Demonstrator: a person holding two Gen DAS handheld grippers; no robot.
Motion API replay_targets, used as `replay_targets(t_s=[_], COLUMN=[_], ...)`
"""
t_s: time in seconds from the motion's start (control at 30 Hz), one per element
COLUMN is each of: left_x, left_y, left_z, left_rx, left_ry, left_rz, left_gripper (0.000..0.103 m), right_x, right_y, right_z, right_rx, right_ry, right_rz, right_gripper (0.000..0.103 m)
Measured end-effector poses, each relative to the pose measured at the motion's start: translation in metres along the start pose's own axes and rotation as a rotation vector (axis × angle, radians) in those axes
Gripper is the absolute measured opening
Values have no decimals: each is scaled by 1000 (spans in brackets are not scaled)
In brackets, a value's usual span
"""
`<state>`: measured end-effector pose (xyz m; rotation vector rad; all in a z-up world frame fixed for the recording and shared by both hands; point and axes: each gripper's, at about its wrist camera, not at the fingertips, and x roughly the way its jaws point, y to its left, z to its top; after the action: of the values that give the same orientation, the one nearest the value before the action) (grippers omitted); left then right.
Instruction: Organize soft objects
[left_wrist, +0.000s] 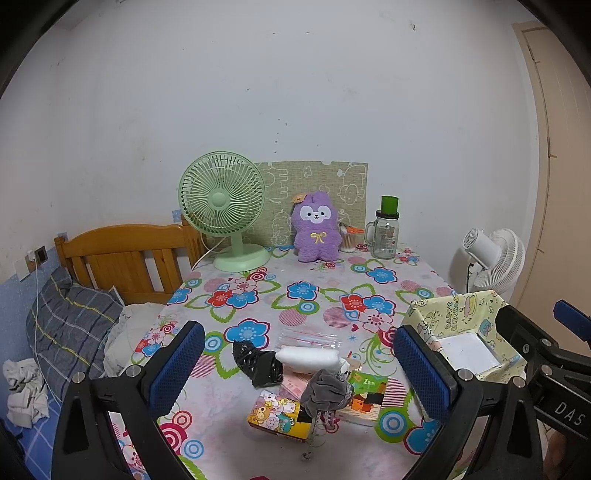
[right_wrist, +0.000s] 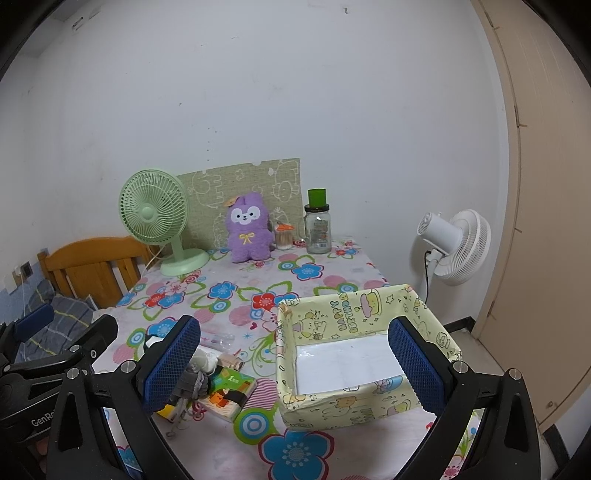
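Left claw (left_wrist: 299, 369): blue-padded fingers (left_wrist: 177, 365) spread wide, holding nothing, poised above the near part of the counter (left_wrist: 258, 291) with its flowered cloth.

Right claw (right_wrist: 295, 365): fingers likewise wide apart and holding nothing, hanging over the near wall of the yellow box (right_wrist: 354, 402).

Between and just ahead of the left claw's fingers, a loose heap:
- grey cloth (left_wrist: 325, 391), crumpled, lying across two printed packets: the cartoon packet (left_wrist: 273, 413) and the green-and-orange packet (left_wrist: 365, 395).
- black crumpled bag (left_wrist: 258, 363), just beyond the cloth toward the left finger.
- white soft roll (left_wrist: 308, 358), touching the black bag.
- clear plastic sleeve (left_wrist: 306, 338), just beyond the roll.

Yellow box: open-topped, printed "Happy Birthday", white sheet on its floor, nothing else inside; it sits outside the left claw's right finger, apart from the heap.

Far beyond both claws, against the wall: green desk fan (left_wrist: 225, 206), purple plush toy (left_wrist: 316, 227), glass jar (left_wrist: 386, 236) with a green cup on its lid.

Off the counter: white standing fan (right_wrist: 454, 243), to the right; wooden bed headboard (left_wrist: 122, 254) and plaid pillow (left_wrist: 70, 325), to the left.
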<state>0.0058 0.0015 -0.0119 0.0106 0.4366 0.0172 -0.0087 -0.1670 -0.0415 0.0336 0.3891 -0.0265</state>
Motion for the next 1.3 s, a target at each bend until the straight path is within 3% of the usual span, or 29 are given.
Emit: replay_targets(t_s=[1.3], left_x=[2], left_y=[-3], left_z=[-6], left_rx=[4], left_ry=[3], left_rz=[0], left_gripper=[103], right_x=[2], right_y=[2], right_z=[-2], right_rx=[1], right_ry=[6], right_rz=[1], right_gripper=[103])
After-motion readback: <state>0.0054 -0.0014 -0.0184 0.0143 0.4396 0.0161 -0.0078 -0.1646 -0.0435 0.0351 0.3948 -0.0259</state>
